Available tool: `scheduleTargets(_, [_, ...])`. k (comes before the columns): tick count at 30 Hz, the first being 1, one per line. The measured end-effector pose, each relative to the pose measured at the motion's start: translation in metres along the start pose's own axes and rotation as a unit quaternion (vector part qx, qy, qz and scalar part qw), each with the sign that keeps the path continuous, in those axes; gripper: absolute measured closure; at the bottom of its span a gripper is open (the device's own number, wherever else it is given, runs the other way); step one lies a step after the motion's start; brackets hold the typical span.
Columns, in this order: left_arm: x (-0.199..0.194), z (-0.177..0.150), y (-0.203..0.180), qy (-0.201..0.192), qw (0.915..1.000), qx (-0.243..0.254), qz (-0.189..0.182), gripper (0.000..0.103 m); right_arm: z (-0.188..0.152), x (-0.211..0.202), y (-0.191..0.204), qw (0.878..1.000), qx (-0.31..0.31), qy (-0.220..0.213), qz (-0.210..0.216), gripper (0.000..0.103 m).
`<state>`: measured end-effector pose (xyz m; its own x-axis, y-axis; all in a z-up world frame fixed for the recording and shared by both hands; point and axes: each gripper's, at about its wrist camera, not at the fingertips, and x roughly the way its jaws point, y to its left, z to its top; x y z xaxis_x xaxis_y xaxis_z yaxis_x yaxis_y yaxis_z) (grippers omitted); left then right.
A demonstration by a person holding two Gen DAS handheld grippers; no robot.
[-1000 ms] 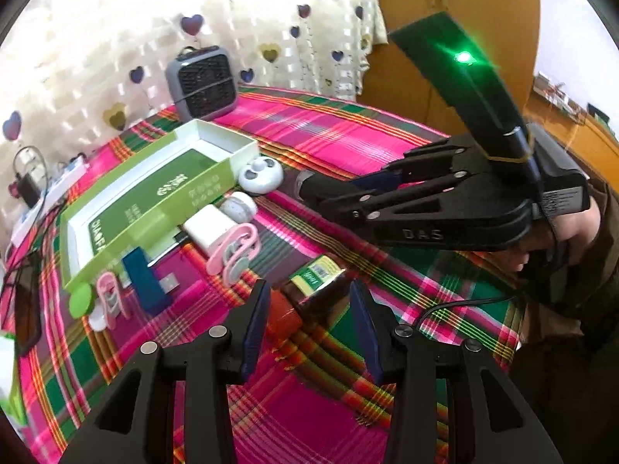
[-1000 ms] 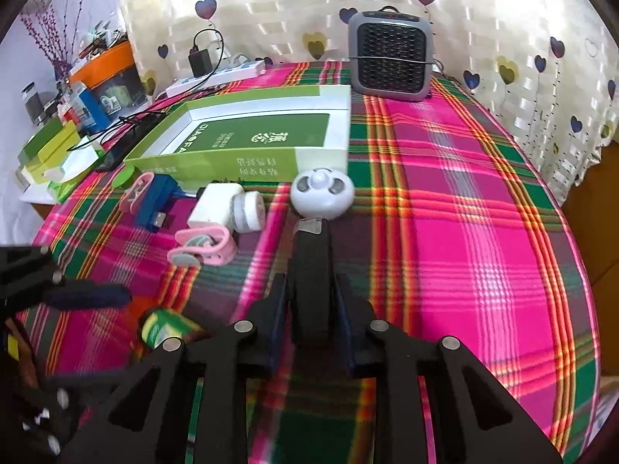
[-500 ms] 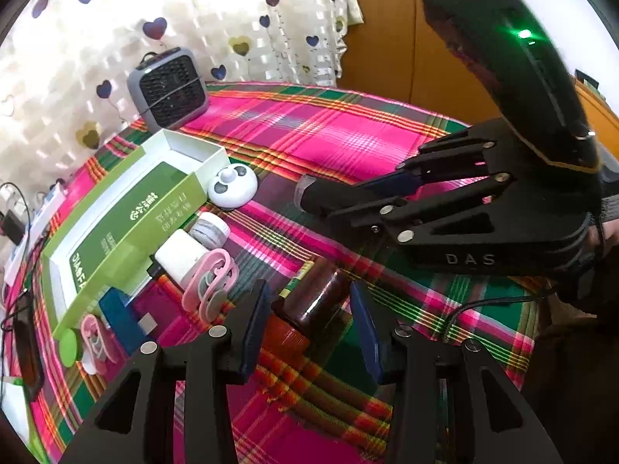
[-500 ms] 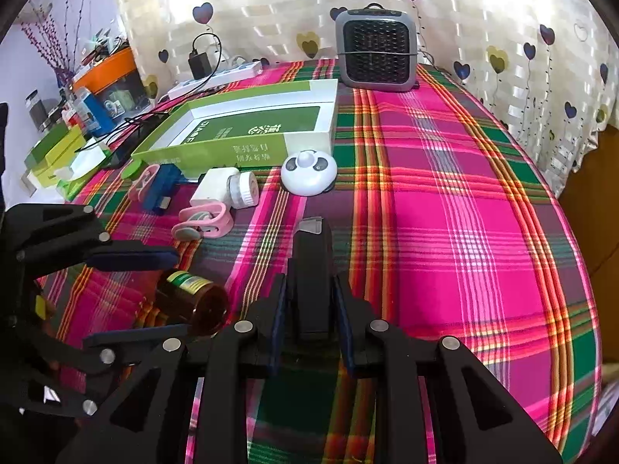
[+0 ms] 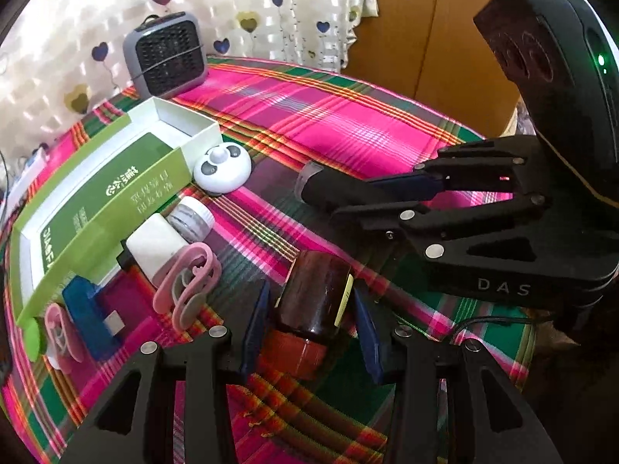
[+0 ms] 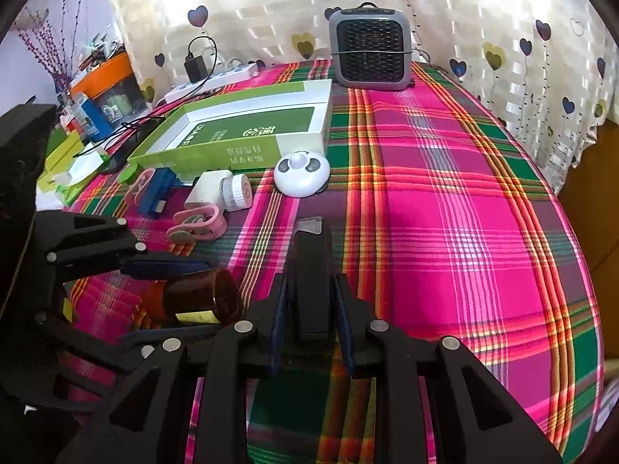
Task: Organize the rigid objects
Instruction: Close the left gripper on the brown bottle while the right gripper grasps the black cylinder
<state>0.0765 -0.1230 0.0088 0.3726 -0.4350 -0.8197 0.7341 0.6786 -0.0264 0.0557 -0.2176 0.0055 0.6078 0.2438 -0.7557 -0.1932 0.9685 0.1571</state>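
The brown bottle (image 5: 315, 297) lies on its side on the desk (image 5: 348, 131), right between the left gripper's (image 5: 311, 328) jaws. The jaws are wide and closing, with a small gap on each side, so they can pinch it. The right gripper (image 6: 311, 321) has its jaws squeezed on a black stick-shaped thing (image 6: 311, 270), held off the cloth. The green box (image 5: 116, 193) waits ahead, probably for putting things in.
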Motion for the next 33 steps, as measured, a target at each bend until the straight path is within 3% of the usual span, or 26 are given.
scheduleTargets(19, [-0.016, 0.0, 0.011, -0.02, 0.9988, -0.044, -0.01, 0.072, 0.007, -0.004, 0.004, 1.0, -0.004, -0.006, 0.003, 0.078])
scheduleTargets(33, [-0.055, 0.017, 0.048, -0.056, 0.9938, -0.092, 0.026, 0.072, 0.041, -0.023, 0.015, 0.999, -0.02, -0.045, 0.01, 0.078])
